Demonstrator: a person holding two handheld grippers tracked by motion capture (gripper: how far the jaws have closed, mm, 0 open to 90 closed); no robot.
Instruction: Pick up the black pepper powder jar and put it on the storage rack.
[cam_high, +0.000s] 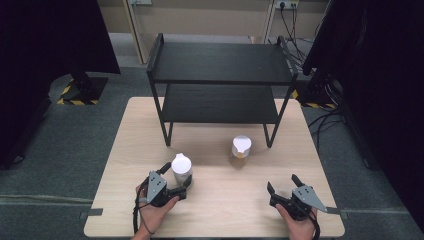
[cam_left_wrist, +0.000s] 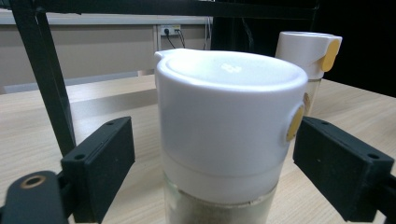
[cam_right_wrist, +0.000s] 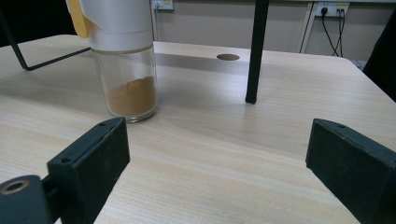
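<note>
Two glass spice jars with white lids stand on the wooden table (cam_high: 220, 210). The near jar (cam_high: 181, 168) (cam_left_wrist: 229, 121) sits between the jaws of my left gripper (cam_high: 176, 175) (cam_left_wrist: 219, 170), which is open, with a gap on each side of the lid. The second jar (cam_high: 241, 146) (cam_right_wrist: 126, 70) (cam_left_wrist: 309, 51) holds brown powder and stands mid-table, in front of the shelf. My right gripper (cam_high: 282, 182) (cam_right_wrist: 219, 172) is open near the front right of the table, with nothing between its jaws; that jar is ahead and to its left.
A black two-tier shelf (cam_high: 220, 62) stands at the back of the table, its front right leg (cam_right_wrist: 256, 51) just right of the second jar. A round hole (cam_right_wrist: 228, 57) is in the tabletop behind it. Bare wood lies between the two grippers.
</note>
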